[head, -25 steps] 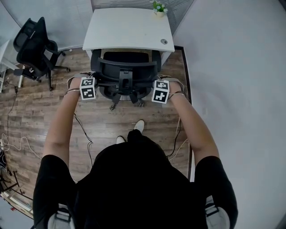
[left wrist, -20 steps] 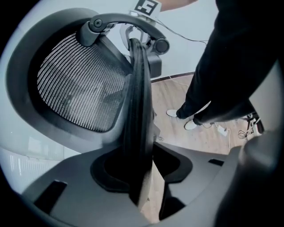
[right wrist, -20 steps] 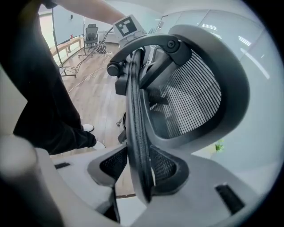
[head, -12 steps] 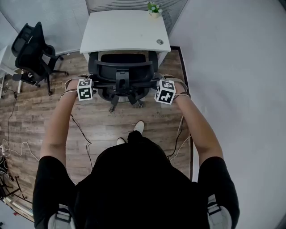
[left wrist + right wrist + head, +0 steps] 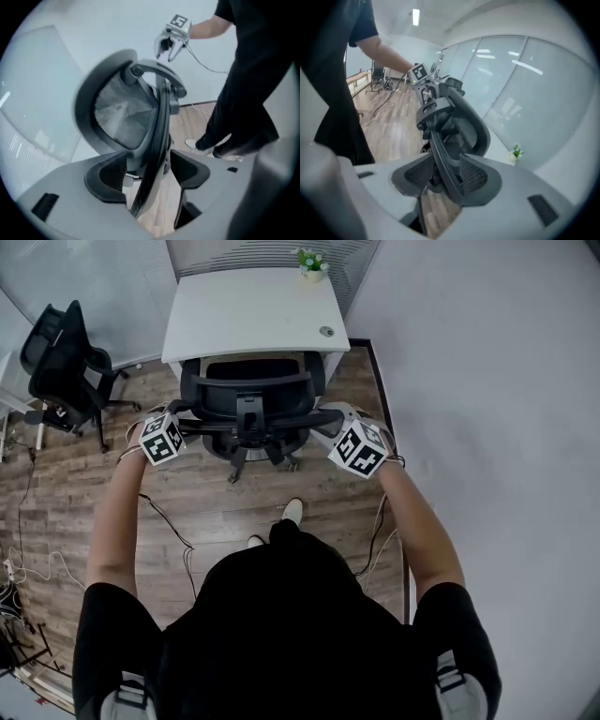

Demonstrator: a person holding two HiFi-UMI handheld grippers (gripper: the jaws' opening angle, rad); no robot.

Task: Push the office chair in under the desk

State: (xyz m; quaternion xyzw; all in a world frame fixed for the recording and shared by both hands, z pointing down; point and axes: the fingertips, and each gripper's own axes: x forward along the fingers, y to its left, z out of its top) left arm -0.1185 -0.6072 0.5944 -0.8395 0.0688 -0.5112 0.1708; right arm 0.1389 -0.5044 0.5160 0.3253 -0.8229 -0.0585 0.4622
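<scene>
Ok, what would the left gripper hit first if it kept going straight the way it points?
Probably the chair: its back edge stands between the jaws of the left gripper, which have just been opening.

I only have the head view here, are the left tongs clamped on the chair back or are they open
Observer: Open. The left tongs have just been opening. The back edge of the office chair runs between the pads with a gap beside it.
Operator: And the right tongs?
Observer: The right tongs have just been opening too. Their pads stand apart with the chair's back frame between them.
</scene>
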